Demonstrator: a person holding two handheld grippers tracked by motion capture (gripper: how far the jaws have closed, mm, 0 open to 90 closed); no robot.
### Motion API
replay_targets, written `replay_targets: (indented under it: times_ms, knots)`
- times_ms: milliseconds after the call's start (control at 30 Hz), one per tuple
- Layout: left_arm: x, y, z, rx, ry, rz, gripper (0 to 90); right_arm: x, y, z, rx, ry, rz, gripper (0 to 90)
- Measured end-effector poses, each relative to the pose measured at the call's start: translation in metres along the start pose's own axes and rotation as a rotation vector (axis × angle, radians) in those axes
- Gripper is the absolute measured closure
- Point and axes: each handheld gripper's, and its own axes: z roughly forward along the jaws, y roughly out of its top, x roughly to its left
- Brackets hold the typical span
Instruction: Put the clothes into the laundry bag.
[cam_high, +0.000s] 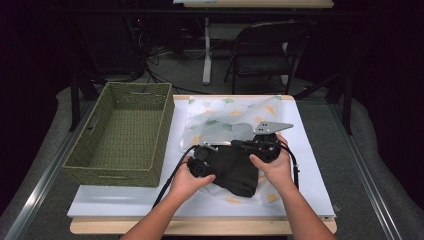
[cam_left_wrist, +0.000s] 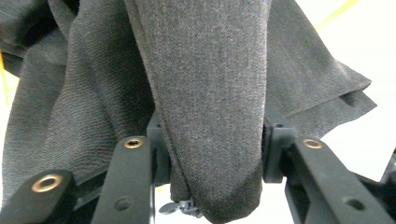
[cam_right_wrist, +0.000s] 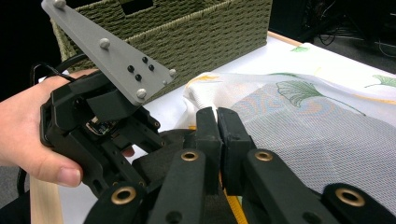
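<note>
A dark grey cloth (cam_high: 235, 170) lies bunched on a sheer white sheet with leaf prints (cam_high: 225, 112), between the person's two hands. My left gripper (cam_high: 205, 162) comes in from the cloth's left. In the left gripper view its jaws (cam_left_wrist: 217, 140) press from both sides on a hanging fold of the cloth (cam_left_wrist: 210, 79). My right gripper (cam_high: 250, 145) is at the cloth's upper right and points left. Its pads (cam_right_wrist: 217, 126) stand together, with the cloth (cam_right_wrist: 154, 163) just below them; I cannot tell whether an edge is pinched. The left gripper's grey plate (cam_right_wrist: 109, 51) shows close by.
A green woven basket (cam_high: 122, 130) stands on the left of the white table (cam_high: 310, 165); its wall (cam_right_wrist: 187, 32) rises behind the left gripper. The printed sheet (cam_right_wrist: 317, 121) spreads to the table's far edge. A folding chair (cam_high: 265, 50) stands beyond the table.
</note>
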Motion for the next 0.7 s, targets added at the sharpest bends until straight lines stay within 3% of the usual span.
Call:
replay_targets:
  times_ms: [233, 267, 433, 700]
  knots:
    - [-0.001, 0.001, -0.002, -0.013, -0.005, -0.002, 66.8, 0.000, 0.000, 0.000, 0.000, 0.000, 0.000, 88.3]
    - [-0.002, 0.002, -0.004, -0.035, -0.001, -0.004, 67.3, 0.001, 0.000, 0.000, 0.001, 0.000, -0.003, 88.3]
    - [0.000, 0.009, -0.010, -0.060, -0.014, -0.019, 68.4, 0.001, 0.000, 0.001, 0.002, 0.001, -0.009, 88.3]
    - [-0.002, 0.022, -0.012, -0.081, 0.005, -0.022, 68.7, 0.002, 0.000, 0.001, 0.000, 0.003, -0.007, 88.4]
